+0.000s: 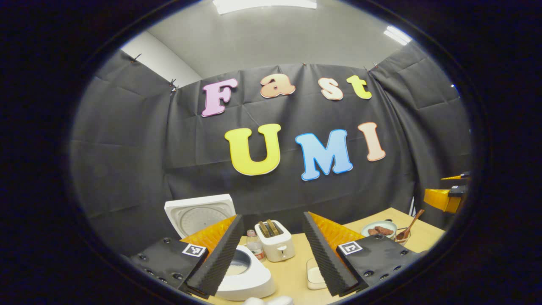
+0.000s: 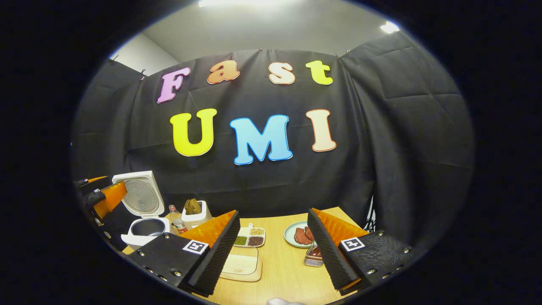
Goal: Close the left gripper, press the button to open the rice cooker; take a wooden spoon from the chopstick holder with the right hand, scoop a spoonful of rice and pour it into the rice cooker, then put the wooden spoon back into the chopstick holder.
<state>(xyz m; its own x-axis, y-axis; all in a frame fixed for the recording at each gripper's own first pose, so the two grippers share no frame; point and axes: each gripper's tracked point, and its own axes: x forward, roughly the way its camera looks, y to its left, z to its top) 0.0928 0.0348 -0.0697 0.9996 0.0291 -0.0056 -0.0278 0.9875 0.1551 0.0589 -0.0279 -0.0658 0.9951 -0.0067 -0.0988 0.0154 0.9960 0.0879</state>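
The white rice cooker (image 1: 254,281) stands open with its lid (image 1: 199,216) upright, just behind my left gripper's left finger. My left gripper (image 1: 272,216) is open and holds nothing. A wooden spoon (image 1: 410,225) leans in the chopstick holder (image 1: 402,239) at the far right of the table. A clear box of rice (image 1: 314,275) lies between the fingers. In the right gripper view my right gripper (image 2: 273,212) hangs open and empty above the table, the chopstick holder (image 2: 312,255) beside its right finger. The rice cooker (image 2: 144,228) is at the left, with the left gripper (image 2: 106,197) by it.
A white toaster (image 1: 275,245) and a small bottle (image 1: 255,245) stand behind the cooker. A plate of meat (image 2: 298,234), a divided tray of beans (image 2: 250,237) and the rice box (image 2: 241,264) lie on the wooden table (image 2: 283,271).
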